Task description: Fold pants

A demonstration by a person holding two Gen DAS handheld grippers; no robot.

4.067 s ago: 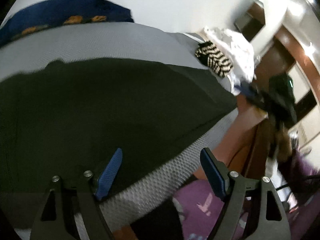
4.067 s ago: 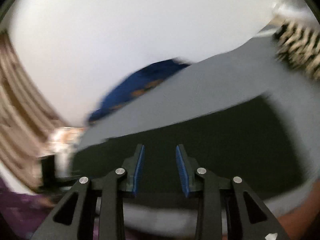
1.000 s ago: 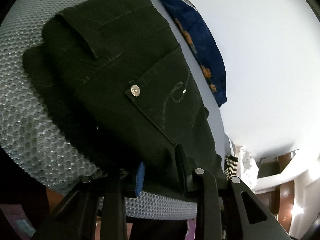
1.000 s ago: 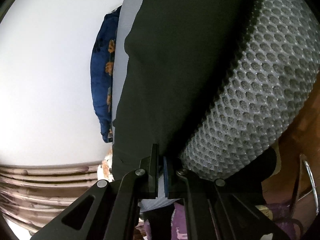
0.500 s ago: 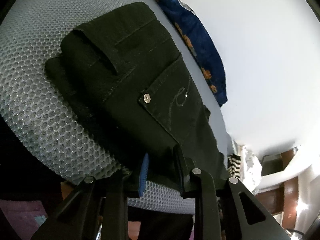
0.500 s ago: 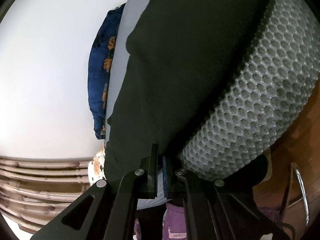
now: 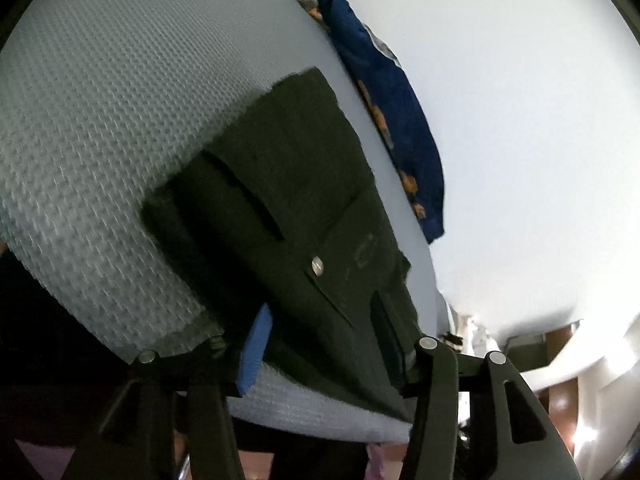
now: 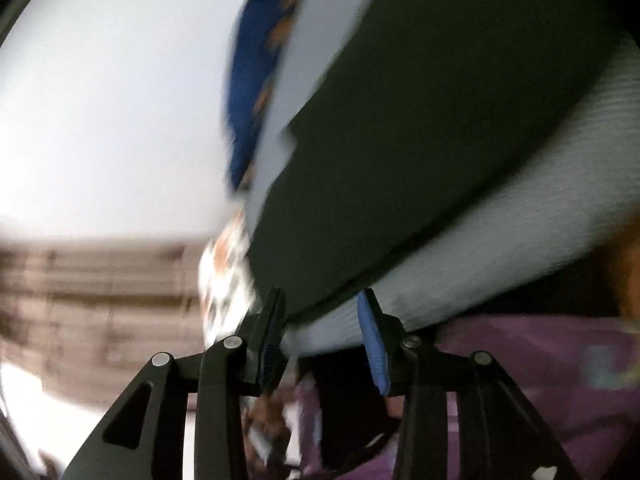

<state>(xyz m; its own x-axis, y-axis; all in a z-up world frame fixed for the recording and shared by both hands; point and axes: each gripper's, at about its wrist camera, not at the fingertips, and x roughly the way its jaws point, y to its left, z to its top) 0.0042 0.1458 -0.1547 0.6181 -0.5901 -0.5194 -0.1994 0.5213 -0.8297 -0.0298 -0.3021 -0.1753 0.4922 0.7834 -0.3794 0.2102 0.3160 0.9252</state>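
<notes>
Dark folded pants (image 7: 292,208) lie on a grey mesh mattress (image 7: 88,112), back pocket and metal button up. My left gripper (image 7: 320,344) is open, its blue-padded fingers standing either side of the pants' near edge at the mattress rim. In the blurred right wrist view the pants (image 8: 420,128) fill the upper right. My right gripper (image 8: 320,324) is open just off the pants' near edge, above the mattress (image 8: 520,220) side.
A blue cloth with orange print (image 7: 392,92) lies along the far mattress edge by the white wall; it also shows in the right wrist view (image 8: 260,80). Brown furniture (image 7: 560,364) stands at lower right. Purple fabric (image 8: 540,368) lies below the mattress.
Both grippers have opened and let go of the pants' edge. Both have pulled back a little from the mattress; the right wrist view is blurred by motion.
</notes>
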